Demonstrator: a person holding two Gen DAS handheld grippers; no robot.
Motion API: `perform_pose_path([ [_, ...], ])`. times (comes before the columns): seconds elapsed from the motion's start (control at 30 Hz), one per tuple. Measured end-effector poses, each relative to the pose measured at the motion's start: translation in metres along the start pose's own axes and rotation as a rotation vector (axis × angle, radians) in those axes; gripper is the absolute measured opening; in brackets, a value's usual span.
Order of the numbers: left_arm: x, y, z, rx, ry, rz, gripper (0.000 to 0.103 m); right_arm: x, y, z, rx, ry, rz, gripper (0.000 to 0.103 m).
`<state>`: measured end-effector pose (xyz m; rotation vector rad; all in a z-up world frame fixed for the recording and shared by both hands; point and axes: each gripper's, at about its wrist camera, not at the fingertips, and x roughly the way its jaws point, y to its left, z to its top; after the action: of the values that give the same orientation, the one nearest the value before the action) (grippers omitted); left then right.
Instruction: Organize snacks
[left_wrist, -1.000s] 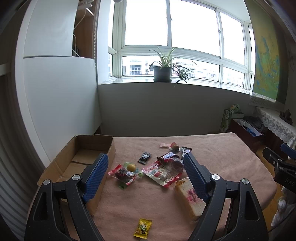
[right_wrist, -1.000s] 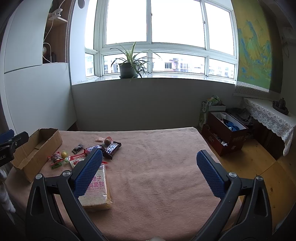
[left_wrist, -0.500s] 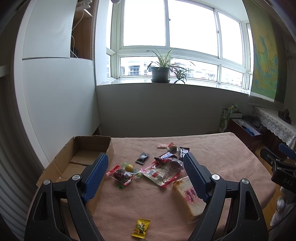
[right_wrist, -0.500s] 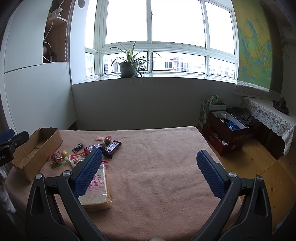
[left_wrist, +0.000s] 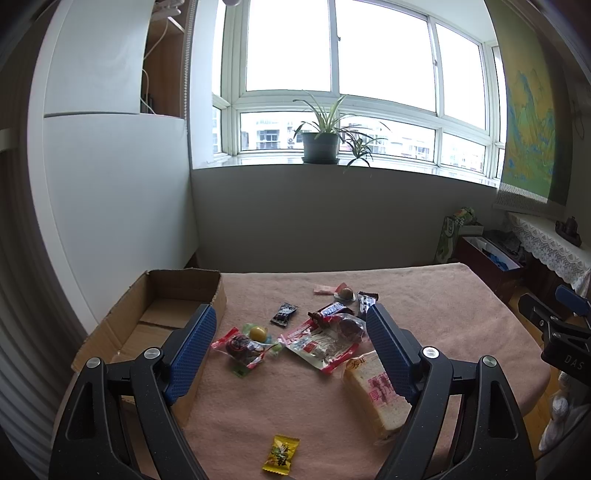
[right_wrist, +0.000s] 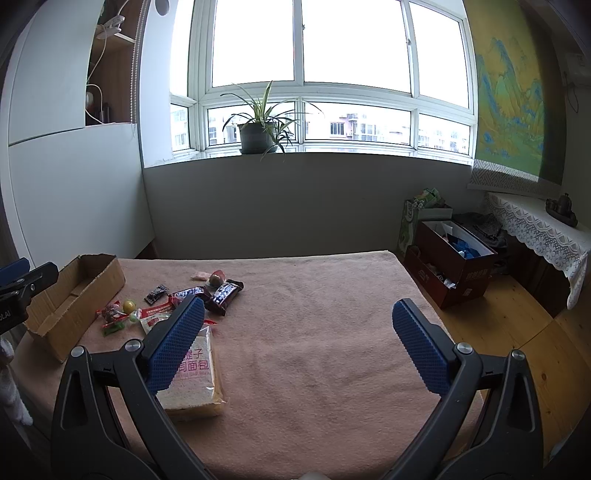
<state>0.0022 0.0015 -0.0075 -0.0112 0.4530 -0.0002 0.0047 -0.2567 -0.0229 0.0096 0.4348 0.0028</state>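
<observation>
Snacks lie scattered on a pink cloth-covered table: a red meat packet, a chocolate bar, a small black sachet, a yellow candy near the front, and a bagged bread loaf. An open cardboard box stands at the left. My left gripper hangs open above the snack pile, holding nothing. My right gripper is open over bare cloth right of the bread.
The table's right edge drops to a wooden floor with a brown storage box. A white cabinet wall stands beside the cardboard box. A potted plant sits on the windowsill behind.
The left wrist view has shifted slightly, with the snacks sitting a little lower and left in it. The right gripper has stayed still. Both stay open.
</observation>
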Motion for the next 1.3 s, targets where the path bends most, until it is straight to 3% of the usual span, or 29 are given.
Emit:
perform_pose_path([
  [0.73, 0.004, -0.001, -0.002, 0.001, 0.009, -0.007, 0.083, 0.007, -0.001, -0.003, 0.001, 0.024, 0.031, 0.103],
  [1.3, 0.013, 0.005, -0.007, -0.015, 0.039, -0.026, 0.083, 0.03, 0.0, -0.01, -0.016, 0.098, 0.091, 0.103],
])
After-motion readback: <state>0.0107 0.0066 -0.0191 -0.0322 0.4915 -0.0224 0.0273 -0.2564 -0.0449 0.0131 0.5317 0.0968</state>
